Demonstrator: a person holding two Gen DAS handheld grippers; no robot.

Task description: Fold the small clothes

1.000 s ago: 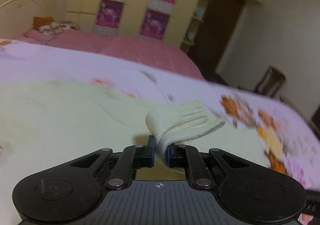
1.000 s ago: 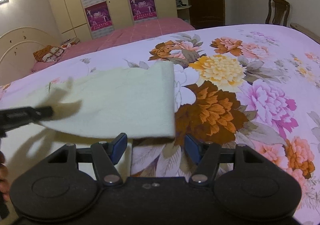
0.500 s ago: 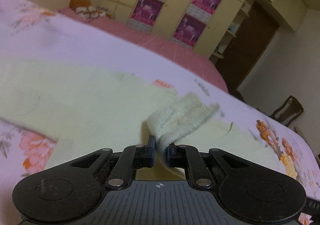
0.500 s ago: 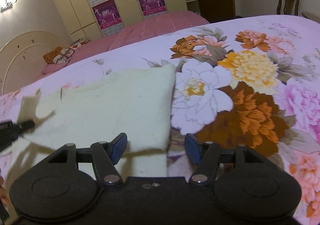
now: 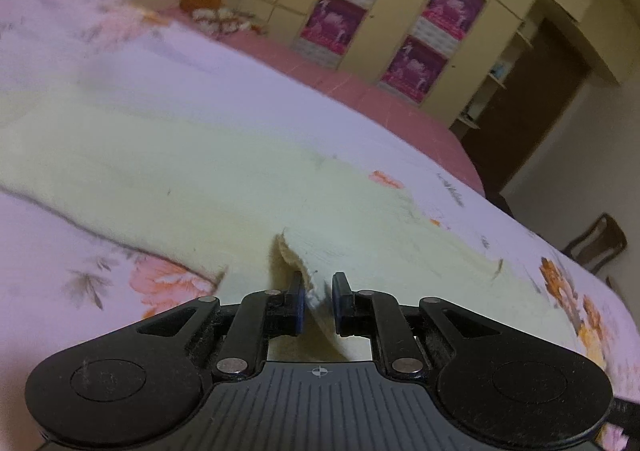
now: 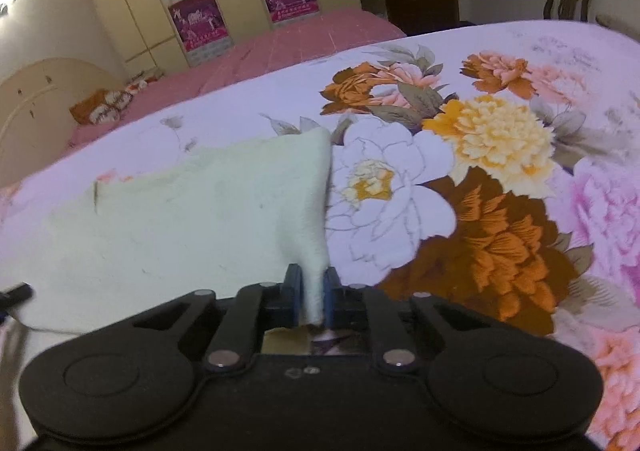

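Cream knit garment [image 6: 200, 219]: spread on the floral bedspread [image 6: 500, 211], centre-left of the right wrist view.
Right gripper [image 6: 312, 301]: closing, pinching its near corner, likely for folding.
Left gripper [image 5: 319, 301]: clamps a cloth edge, lower centre.

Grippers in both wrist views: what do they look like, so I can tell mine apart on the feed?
Both are matte black plastic with two round lobes, angled linkage bars on silver pivot pins, and blue pads on the fingers. The left gripper has a ribbed grey panel with a small crosshair mark at its centre. The right gripper has a plain black body. No cables or sleeves show.
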